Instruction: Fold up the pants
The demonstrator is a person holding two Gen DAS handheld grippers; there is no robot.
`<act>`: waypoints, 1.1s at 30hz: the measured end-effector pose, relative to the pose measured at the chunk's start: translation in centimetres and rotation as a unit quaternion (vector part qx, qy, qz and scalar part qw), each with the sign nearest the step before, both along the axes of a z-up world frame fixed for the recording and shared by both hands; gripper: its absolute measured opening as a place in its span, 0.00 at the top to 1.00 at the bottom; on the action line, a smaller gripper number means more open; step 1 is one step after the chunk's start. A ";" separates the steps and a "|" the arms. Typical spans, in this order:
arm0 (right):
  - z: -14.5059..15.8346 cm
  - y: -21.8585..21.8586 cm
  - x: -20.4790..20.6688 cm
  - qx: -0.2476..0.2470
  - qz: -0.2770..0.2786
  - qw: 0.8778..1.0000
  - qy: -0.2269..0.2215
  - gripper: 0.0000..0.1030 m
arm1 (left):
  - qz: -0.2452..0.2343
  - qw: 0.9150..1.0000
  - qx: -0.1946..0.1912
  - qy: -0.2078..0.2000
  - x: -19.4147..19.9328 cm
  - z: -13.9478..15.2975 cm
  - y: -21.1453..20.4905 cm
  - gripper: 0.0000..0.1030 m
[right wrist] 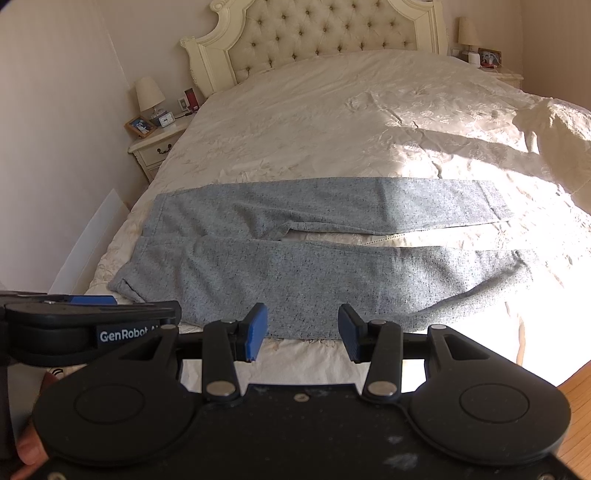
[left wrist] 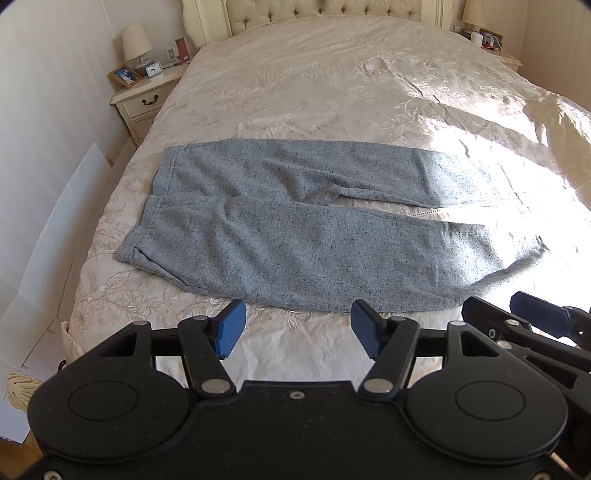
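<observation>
Grey speckled pants (left wrist: 295,236) lie flat across the bed, waistband at the left, both legs stretched to the right with a narrow gap between them. They also show in the right wrist view (right wrist: 317,258). My left gripper (left wrist: 297,330) is open and empty, just short of the near leg's edge. My right gripper (right wrist: 303,332) is open and empty, also at the near leg's edge. The right gripper's fingers (left wrist: 535,317) show at the right of the left wrist view. The left gripper's body (right wrist: 88,325) shows at the left of the right wrist view.
The bed has a cream embroidered cover (left wrist: 332,85) and a tufted headboard (right wrist: 332,33). A nightstand (left wrist: 147,99) with a lamp, clock and photo frame stands at the far left. Another nightstand (right wrist: 495,70) stands at the far right. Strong sunlight falls on the bed's right side.
</observation>
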State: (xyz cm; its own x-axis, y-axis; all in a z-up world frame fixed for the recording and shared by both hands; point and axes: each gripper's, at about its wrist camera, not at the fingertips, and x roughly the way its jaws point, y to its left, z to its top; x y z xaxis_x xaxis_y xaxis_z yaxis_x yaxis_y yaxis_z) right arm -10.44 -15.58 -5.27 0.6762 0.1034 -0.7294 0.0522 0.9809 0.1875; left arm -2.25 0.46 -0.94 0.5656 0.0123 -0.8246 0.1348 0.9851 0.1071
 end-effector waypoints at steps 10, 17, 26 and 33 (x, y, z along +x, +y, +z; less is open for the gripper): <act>0.0 -0.1 0.4 0.003 -0.003 1.000 0.004 0.55 | -0.002 1.000 0.004 0.003 0.2 -0.2 -0.2 0.35; -0.3 -0.3 0.6 0.008 -0.002 1.000 0.009 0.55 | -0.003 1.000 -0.009 0.003 0.3 0.0 -0.1 0.35; -2.0 -0.2 2.1 0.027 -0.005 0.999 0.043 0.55 | 0.013 1.000 0.001 0.009 1.8 -1.0 0.8 0.35; -4.0 -0.1 5.0 0.012 -0.039 0.996 0.082 0.55 | 0.013 0.999 0.000 0.032 6.6 -3.2 1.5 0.35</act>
State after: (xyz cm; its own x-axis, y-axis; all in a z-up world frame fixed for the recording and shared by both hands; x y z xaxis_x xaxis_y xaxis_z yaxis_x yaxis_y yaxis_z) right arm -5.40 -15.65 -9.26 0.5555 0.0733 -0.8283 0.1600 0.9681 0.1930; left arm 4.32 1.96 -4.15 0.5115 0.0268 -0.8589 0.1151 0.9884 0.0993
